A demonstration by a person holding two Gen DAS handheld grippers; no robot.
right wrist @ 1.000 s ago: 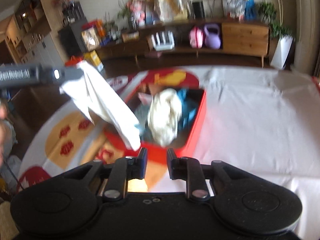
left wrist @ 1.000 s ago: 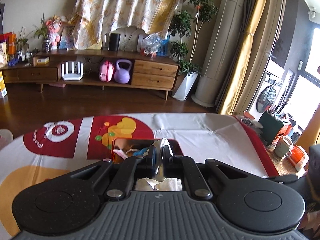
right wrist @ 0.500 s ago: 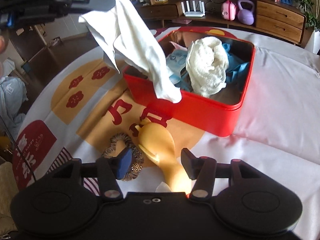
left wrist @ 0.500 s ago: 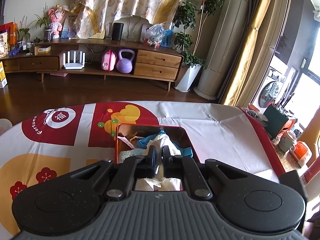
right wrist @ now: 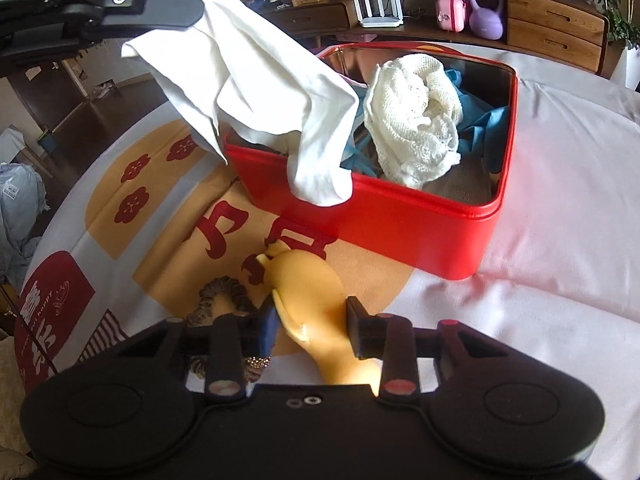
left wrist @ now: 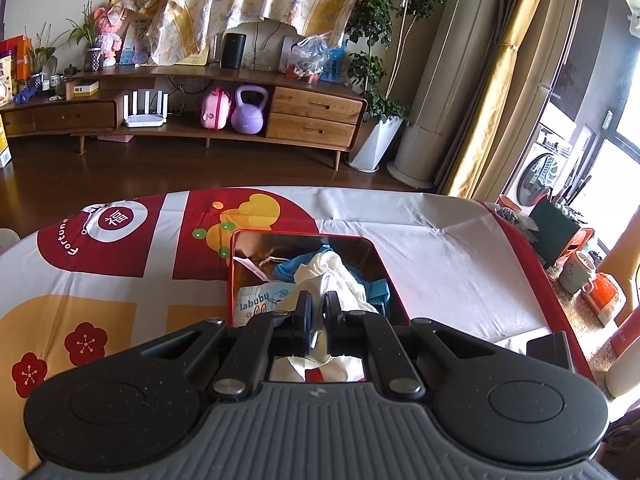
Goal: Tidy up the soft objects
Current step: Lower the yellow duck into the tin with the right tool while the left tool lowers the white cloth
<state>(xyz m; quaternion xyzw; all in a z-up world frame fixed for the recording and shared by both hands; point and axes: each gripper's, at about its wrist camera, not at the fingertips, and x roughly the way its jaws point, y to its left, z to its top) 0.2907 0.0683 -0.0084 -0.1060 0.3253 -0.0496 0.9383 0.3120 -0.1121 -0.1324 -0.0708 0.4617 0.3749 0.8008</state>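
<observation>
- Left tongs [left wrist: 316, 307]: black fingers drawn nearly together, clamped on a smooth white cloth [right wrist: 256, 92]. In the right wrist view the left tongs [right wrist: 192, 12] hold the cloth by one corner at upper left. The fabric hangs in soft folds, and its lower end drapes over the near left wall of the red tin [right wrist: 400, 224].
- Red tin: a square metal box with rounded corners, a rolled rim and a glossy, mirror-like inner wall. It stands on the worktop [right wrist: 560, 200].
- Tin contents: a crumpled cream knitted cloth [right wrist: 412, 120] of open, net-like texture lies on top of blue fabric [right wrist: 480, 124]. A packet printed "labubu" [left wrist: 260, 300] lies at the near left corner in the left wrist view.
- Right tongs [right wrist: 312, 322]: jaws closing, with a smooth yellow rubbery toy [right wrist: 308, 280] between them. The left pad meets the toy's side; the right pad stands just clear. The toy is rounded and tapering, and it lies on the worktop in front of the tin.
- Brown scrunchie [right wrist: 224, 300]: a ruffled fabric ring, just beside the toy on its left, partly hidden by the right tongs.
- Worktop cover: a smooth printed cloth in white, red and ochre, with plum-blossom motifs.
</observation>
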